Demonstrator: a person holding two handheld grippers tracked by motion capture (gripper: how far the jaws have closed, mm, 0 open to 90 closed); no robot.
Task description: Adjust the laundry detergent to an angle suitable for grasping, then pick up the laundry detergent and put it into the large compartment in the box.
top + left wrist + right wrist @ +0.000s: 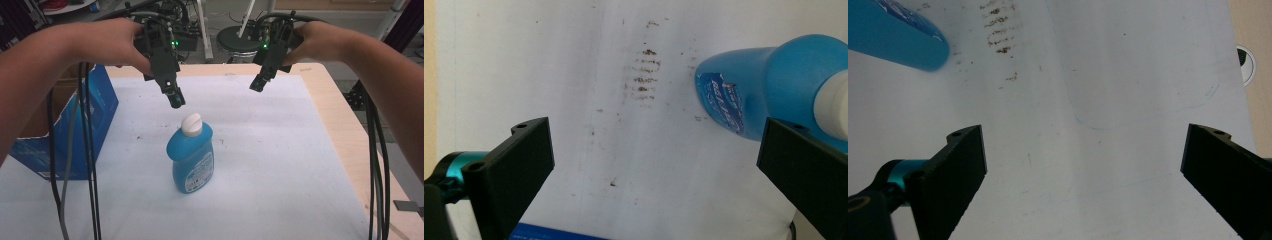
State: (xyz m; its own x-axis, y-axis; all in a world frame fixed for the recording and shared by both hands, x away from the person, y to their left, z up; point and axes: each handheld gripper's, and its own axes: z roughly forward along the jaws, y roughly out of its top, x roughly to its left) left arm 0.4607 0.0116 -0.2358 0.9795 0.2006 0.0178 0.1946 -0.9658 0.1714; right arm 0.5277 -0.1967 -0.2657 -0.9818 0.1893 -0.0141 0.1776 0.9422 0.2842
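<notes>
A blue bottle [191,157] with a white cap [190,124] and a printed label stands upright on the white sheet [280,150] near the table's middle. My left gripper [175,98] hangs just above and behind the cap, open and empty. In the left gripper view the bottle [764,90] lies past the right jaw, with its cap [831,107] at the frame's right edge; the left gripper [654,165] has its jaws wide apart. My right gripper [256,85] is held in the air further right, open and empty. The right gripper view shows the bottle's base [895,42] at upper left, far from the right gripper [1083,175].
A blue cardboard box [70,130] stands at the table's left edge. Cables [90,165] trail down from both grippers. The sheet has dirty smudges [644,75]. Bare wood [345,120] runs along the right side. A round stool base [240,40] sits beyond the far edge.
</notes>
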